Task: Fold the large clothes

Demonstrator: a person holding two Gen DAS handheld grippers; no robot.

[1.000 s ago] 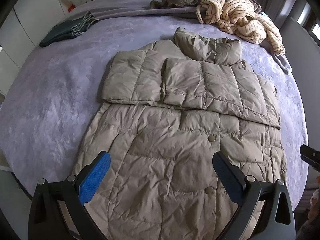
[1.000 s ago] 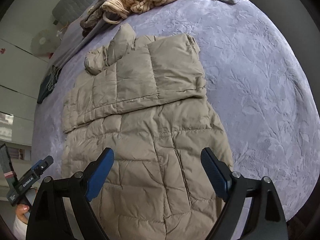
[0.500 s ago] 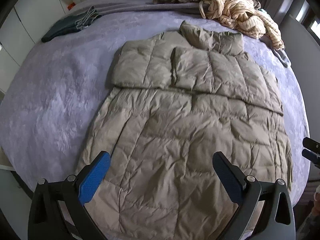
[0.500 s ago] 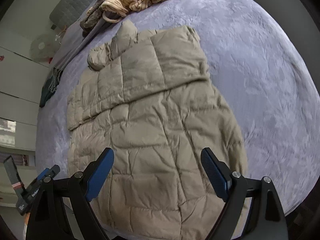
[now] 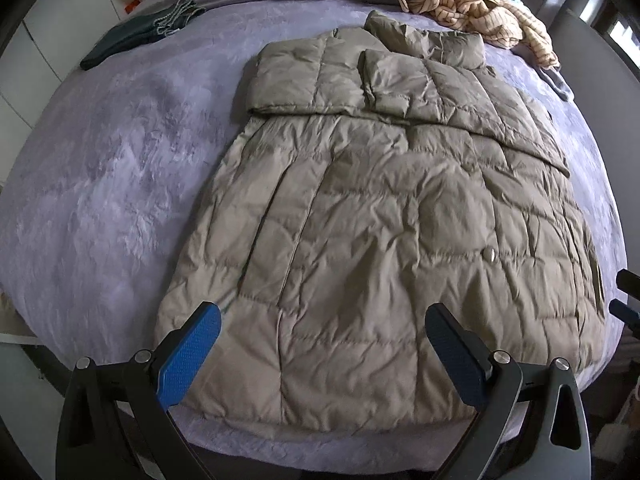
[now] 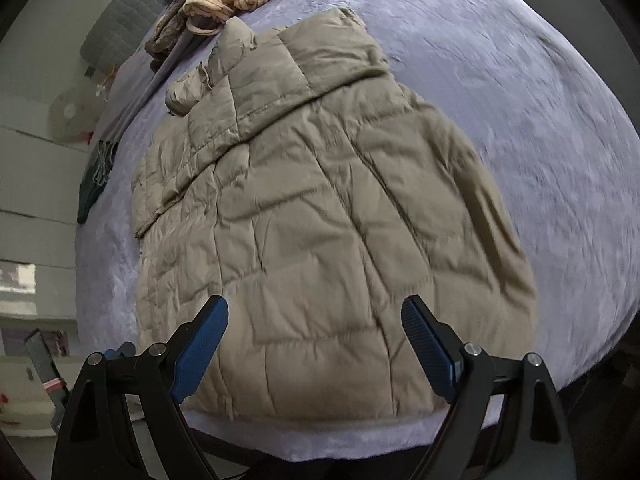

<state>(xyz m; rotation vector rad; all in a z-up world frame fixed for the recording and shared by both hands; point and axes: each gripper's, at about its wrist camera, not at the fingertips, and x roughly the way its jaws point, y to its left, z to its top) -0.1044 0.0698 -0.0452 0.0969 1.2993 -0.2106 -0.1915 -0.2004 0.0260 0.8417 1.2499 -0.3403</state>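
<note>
1. The left gripper (image 5: 322,348) holds its blue-padded fingers (image 5: 190,356) wide apart with nothing between them, low in the left wrist view over the coat's near hem
2. The right gripper (image 6: 314,344) likewise has its fingers (image 6: 428,346) spread and empty, at the bottom of the right wrist view above the same hem
3. Both seem placed this way to take the hem's two corners and carry them toward the collar
4. The coat (image 5: 380,220) fills the middle of each frame, flat on the bed, sleeves (image 5: 420,88) already folded across the chest in the upper part, which leaves a tidy rectangle
5. It is a tan quilted puffer, stitched into soft wrinkled panels, with a snap button (image 5: 489,255); it looks bulky and springy
6. The bedspread (image 5: 100,184) is plush lavender; a striped knit heap (image 5: 472,4) sits upper right, a dark folded garment (image 5: 140,36) upper left
</note>
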